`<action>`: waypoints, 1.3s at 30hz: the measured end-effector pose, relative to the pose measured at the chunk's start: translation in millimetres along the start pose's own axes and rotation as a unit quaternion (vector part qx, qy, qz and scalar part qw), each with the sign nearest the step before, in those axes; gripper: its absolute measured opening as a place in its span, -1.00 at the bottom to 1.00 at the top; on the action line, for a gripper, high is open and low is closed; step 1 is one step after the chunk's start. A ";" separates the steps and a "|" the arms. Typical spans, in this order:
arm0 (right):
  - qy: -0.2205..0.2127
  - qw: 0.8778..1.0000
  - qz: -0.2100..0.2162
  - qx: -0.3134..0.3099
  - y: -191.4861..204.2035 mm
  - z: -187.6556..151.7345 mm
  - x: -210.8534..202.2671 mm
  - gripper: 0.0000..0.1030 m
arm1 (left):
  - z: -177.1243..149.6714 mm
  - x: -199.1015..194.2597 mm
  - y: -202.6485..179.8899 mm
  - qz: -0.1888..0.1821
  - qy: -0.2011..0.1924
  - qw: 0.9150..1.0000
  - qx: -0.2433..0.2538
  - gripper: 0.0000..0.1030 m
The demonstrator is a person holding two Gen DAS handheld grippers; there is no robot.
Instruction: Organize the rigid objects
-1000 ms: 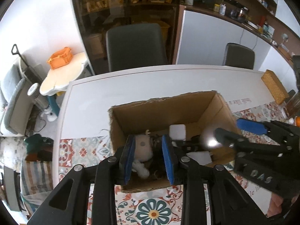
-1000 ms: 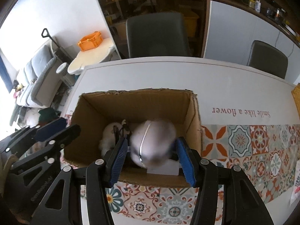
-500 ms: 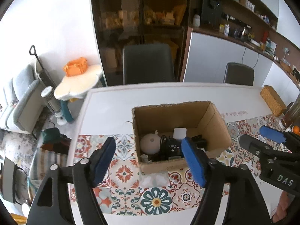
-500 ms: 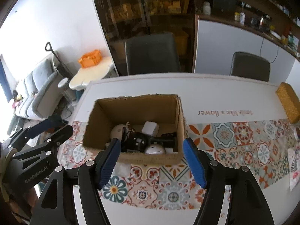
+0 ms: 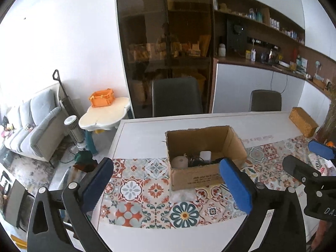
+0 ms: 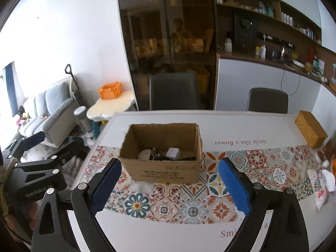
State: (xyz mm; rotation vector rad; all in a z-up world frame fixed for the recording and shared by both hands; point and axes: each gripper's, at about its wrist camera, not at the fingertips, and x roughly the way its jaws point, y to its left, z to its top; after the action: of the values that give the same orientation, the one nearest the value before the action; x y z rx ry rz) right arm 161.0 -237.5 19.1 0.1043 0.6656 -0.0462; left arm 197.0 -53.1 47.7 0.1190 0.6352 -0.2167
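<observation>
Cardboard box [image 6: 166, 173] upright, mouth up, long axis left-right

Brown cardboard box [image 6: 166, 171] on floral-tiled orange, teal mat [image 6: 189, 205]; blue gripper pads [image 6: 234, 187].

You are working in a home dining area. The dining table [image 6: 241, 126] carries a tiled-pattern cloth; chairs [image 6: 174, 91] stand at 12 o'clock. A sofa [image 5: 31, 124] sits at 9 o'clock, stocked shelves [image 6: 273, 31] at 2 o'clock.

Both wrist views look forward and down from above the near table edge toward the box [image 5: 206, 157] [image 6: 162, 153] at 12 o'clock, sharing the box, the table [image 5: 142, 132] [image 6: 241, 124] and the chairs.
</observation>
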 end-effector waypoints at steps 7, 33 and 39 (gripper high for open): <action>-0.045 0.999 -0.012 -0.012 12.7 -19.2 -36.6 0.85 | -15.3 -34.2 6.9 -0.010 -0.015 1.000 -0.008 1.00; -0.027 1.000 0.003 -0.005 17.3 -41.2 -45.0 0.85 | -39.6 -52.2 5.7 0.010 -0.016 1.000 -0.014 1.00; -0.021 1.000 0.002 -0.005 18.6 -41.5 -41.7 0.85 | -41.2 -49.3 5.1 0.008 -0.011 1.000 -0.014 1.00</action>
State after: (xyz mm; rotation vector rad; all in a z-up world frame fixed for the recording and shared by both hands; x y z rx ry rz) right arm 104.2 -214.0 14.0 0.0938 0.6235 -0.0416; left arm 135.9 -32.9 44.5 0.0955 0.6155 -0.1939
